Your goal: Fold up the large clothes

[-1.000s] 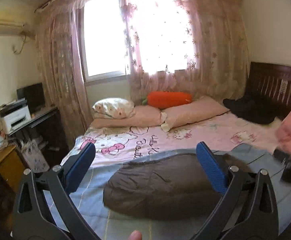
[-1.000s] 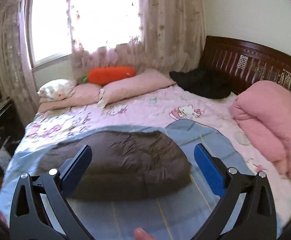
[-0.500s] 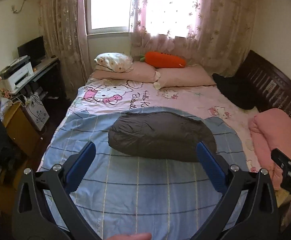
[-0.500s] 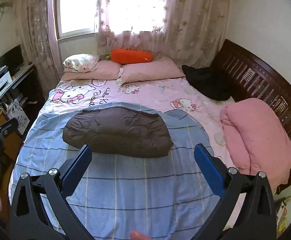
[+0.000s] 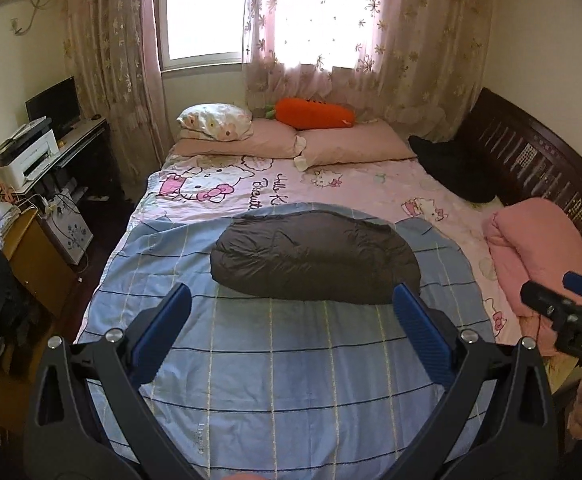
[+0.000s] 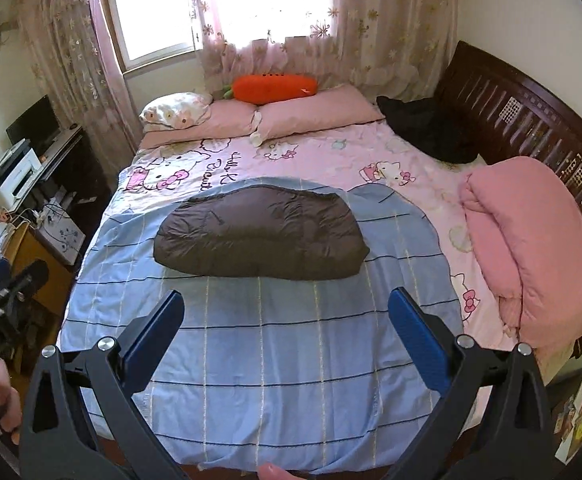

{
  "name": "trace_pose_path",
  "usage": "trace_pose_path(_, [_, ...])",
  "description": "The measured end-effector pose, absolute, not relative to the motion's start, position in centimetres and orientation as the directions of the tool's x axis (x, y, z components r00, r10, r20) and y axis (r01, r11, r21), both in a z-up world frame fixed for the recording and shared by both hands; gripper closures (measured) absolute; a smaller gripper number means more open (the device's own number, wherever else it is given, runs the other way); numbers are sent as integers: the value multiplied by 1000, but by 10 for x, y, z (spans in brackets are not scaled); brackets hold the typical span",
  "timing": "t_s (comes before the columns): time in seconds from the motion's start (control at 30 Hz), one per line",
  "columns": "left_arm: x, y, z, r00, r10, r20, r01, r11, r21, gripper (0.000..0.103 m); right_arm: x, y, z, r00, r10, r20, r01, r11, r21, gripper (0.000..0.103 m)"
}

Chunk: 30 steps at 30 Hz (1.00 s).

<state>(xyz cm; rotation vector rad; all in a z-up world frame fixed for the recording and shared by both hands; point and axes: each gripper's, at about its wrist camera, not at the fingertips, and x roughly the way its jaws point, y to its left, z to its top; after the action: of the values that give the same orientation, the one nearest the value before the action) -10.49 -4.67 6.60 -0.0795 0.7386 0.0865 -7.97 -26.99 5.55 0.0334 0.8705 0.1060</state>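
Note:
A dark grey-brown padded garment [image 5: 315,256] lies folded into a compact bundle on a blue checked sheet [image 5: 291,368], in the middle of the bed; it also shows in the right wrist view [image 6: 261,240]. My left gripper [image 5: 291,312] is open and empty, held well above and in front of the bundle. My right gripper [image 6: 285,316] is open and empty, also back from the bundle near the foot of the bed. Each gripper shows at the edge of the other's view.
A folded pink quilt [image 6: 531,240] lies on the bed's right side by the dark wooden headboard [image 6: 531,120]. Black clothing [image 6: 427,128], pink pillows [image 6: 315,114] and an orange carrot cushion [image 6: 275,88] lie at the far end. A desk with a printer [image 5: 27,156] stands left.
Both grippers have pulled back and risen away from the bundle, so more of the bed and blue sheet shows. The bundle has not moved. Both stay open.

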Motion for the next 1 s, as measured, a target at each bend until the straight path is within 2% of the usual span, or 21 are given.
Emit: trace_pose_path(1.0, [-93, -44, 57, 722, 20, -692, -101, 992, -76, 2, -69, -257, 47, 623, 121, -773, -91, 992, 83, 1])
